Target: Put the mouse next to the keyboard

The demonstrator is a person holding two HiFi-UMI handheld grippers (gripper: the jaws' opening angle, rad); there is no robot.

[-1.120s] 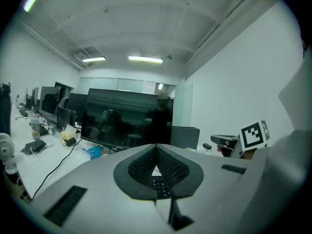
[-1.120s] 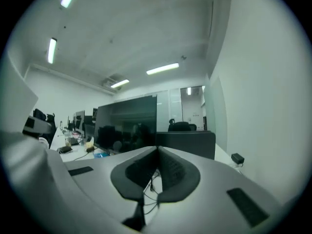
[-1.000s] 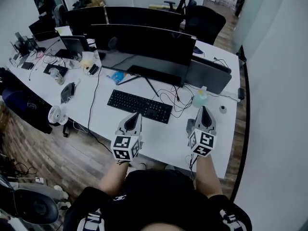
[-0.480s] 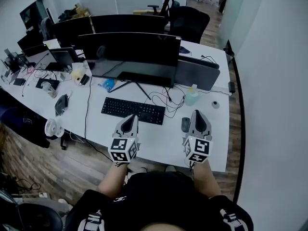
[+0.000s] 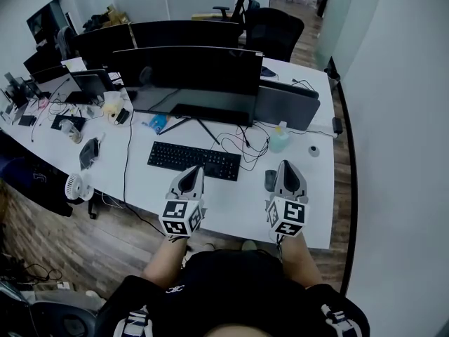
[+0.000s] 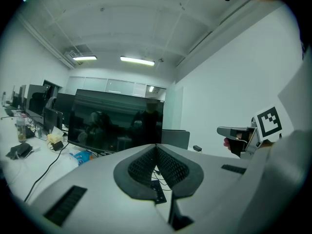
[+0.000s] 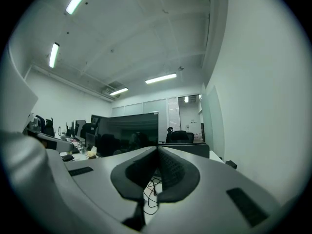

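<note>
Claw left: closed, empty | claw right: closed, empty, near mouse

1. A black keyboard lies on the white bench, before a dark monitor.
2. The mouse sits to its right, just beside the right tool.
3. The left tool hovers at the keyboard's near edge.

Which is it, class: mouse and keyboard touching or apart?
Apart. The head view shows bare white desk between the mouse and the keyboard's right end.
</note>
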